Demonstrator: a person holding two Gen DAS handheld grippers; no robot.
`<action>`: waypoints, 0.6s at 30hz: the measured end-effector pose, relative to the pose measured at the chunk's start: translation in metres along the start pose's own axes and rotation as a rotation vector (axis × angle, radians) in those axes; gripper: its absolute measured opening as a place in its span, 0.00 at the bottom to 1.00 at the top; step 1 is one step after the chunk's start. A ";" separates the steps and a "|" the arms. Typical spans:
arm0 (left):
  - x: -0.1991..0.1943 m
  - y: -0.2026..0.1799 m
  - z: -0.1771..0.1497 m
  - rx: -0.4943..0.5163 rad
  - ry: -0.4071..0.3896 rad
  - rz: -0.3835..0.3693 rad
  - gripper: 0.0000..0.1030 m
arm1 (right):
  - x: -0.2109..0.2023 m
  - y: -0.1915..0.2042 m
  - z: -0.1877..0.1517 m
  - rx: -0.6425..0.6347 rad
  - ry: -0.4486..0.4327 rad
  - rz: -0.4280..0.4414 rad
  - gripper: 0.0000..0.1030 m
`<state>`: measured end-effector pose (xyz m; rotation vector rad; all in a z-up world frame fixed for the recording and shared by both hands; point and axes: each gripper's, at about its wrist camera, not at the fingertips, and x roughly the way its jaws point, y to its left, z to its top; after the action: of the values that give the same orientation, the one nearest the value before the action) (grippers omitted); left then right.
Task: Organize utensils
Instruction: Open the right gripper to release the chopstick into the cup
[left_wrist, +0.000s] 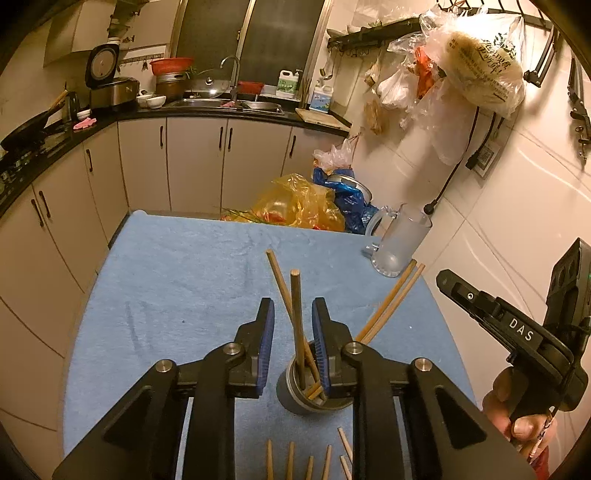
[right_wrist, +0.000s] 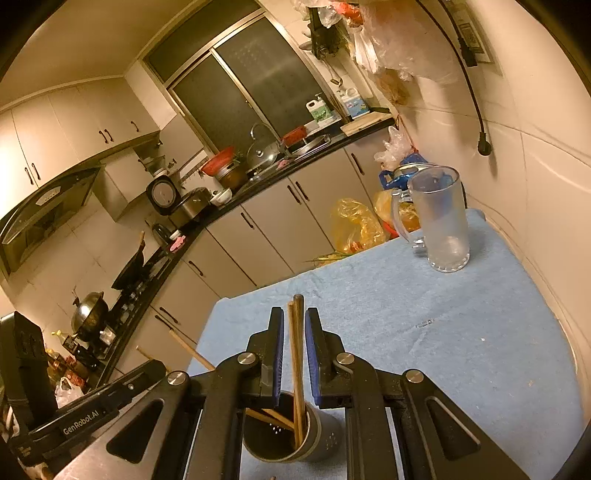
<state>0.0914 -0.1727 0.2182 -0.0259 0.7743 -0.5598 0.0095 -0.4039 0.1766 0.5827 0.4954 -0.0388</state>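
A grey metal utensil holder (left_wrist: 301, 397) stands on the blue cloth near the front and holds several wooden chopsticks (left_wrist: 295, 317) that lean out of it. My left gripper (left_wrist: 293, 321) is open, its jaws either side of the upright chopsticks above the holder. In the right wrist view the same holder (right_wrist: 291, 435) sits below my right gripper (right_wrist: 294, 332), whose jaws stand slightly apart around two chopsticks (right_wrist: 295, 350) with small gaps either side. More chopsticks (left_wrist: 306, 461) lie on the cloth at the front edge.
A frosted glass mug (left_wrist: 399, 240) stands at the cloth's far right, near the wall; it also shows in the right wrist view (right_wrist: 439, 221). Plastic bags (left_wrist: 299, 203) lie beyond the table's far edge. Kitchen counter and cabinets (left_wrist: 192, 162) are behind.
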 end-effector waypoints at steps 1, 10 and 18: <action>-0.002 0.000 -0.001 -0.002 0.000 0.000 0.19 | -0.003 0.000 -0.002 -0.001 -0.001 -0.002 0.13; -0.018 0.011 -0.022 -0.015 0.009 0.002 0.19 | -0.021 -0.003 -0.030 0.018 0.047 -0.004 0.18; -0.019 0.031 -0.073 -0.040 0.084 0.020 0.19 | -0.031 -0.007 -0.080 0.014 0.139 -0.002 0.18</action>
<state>0.0466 -0.1239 0.1710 -0.0313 0.8667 -0.5289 -0.0545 -0.3701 0.1295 0.6013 0.6311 -0.0039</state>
